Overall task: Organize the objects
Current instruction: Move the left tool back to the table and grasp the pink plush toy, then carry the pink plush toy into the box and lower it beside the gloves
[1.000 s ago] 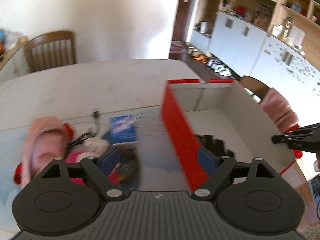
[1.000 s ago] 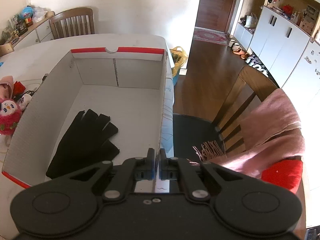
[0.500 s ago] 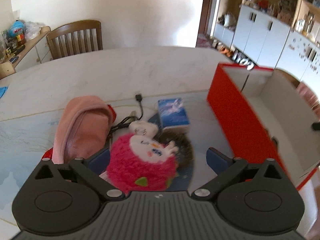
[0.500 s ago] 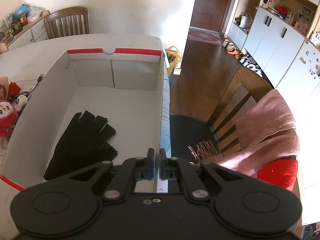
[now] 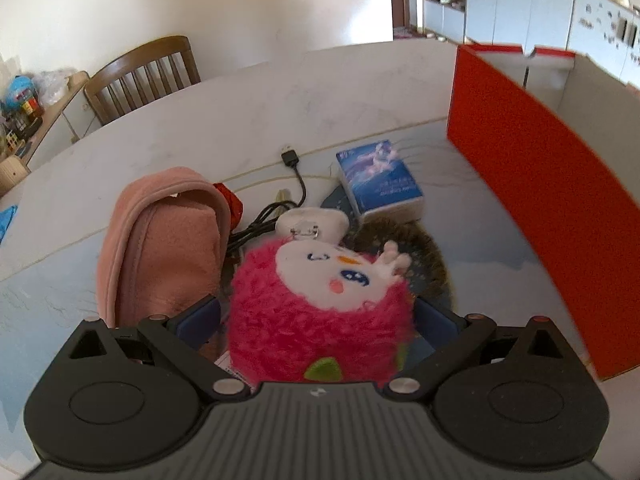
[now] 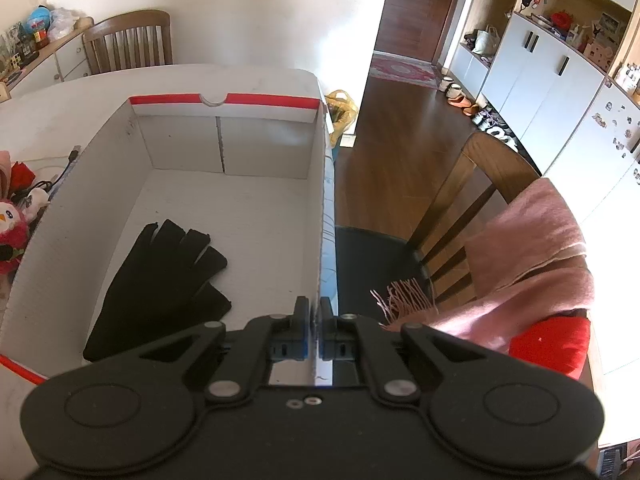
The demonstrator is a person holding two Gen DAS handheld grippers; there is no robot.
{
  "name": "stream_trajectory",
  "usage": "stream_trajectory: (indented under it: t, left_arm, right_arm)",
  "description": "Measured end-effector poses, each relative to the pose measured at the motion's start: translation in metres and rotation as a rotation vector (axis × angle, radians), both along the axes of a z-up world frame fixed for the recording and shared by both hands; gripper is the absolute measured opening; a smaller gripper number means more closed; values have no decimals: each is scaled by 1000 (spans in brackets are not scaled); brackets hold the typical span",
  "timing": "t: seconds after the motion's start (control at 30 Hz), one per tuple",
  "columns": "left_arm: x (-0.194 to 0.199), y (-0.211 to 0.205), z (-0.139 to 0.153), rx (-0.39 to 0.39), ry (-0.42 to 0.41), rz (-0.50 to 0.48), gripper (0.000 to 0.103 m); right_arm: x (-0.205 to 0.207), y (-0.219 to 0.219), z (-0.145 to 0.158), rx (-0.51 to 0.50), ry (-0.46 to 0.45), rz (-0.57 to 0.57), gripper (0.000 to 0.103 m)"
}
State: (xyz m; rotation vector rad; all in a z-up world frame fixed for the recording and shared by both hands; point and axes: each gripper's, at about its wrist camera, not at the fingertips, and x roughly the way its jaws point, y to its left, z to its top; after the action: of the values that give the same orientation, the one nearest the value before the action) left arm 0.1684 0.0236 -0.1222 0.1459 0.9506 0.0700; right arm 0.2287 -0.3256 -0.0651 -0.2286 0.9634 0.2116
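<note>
A pink plush toy (image 5: 312, 300) with a white face lies on the table among a folded pink cloth (image 5: 160, 248), a black USB cable (image 5: 296, 176) and a blue tissue pack (image 5: 378, 178). My left gripper (image 5: 317, 314) is open wide and straddles the plush, one pad on each side, with no clear squeeze. The red-and-white cardboard box (image 5: 540, 184) stands to the right. In the right wrist view, black gloves (image 6: 160, 276) lie on the floor of the box (image 6: 224, 148). My right gripper (image 6: 315, 320) is shut on the box's right wall.
A brown furry item (image 5: 424, 256) lies under the plush. A wooden chair (image 5: 144, 76) stands behind the table. Beyond the table's right edge, a second chair (image 6: 472, 184) carries a pink scarf (image 6: 528, 256) and a red cushion (image 6: 552, 340).
My left gripper swung left, away from the box, and came down over the pink plush, which now sits between its wider jaws. The right gripper stayed shut on the box wall.
</note>
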Motion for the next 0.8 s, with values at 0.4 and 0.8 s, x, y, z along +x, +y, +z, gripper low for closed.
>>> stream_trajectory:
  t: [0.4,0.8]
  left_arm:
    - [-7,2,0,-2,-46,-7,101]
    - [-22,4,17,-49,-83,5,76]
  right_arm:
    - [0,0,0,1,1,4,4]
    - [1,-2,0,1,1,12,3]
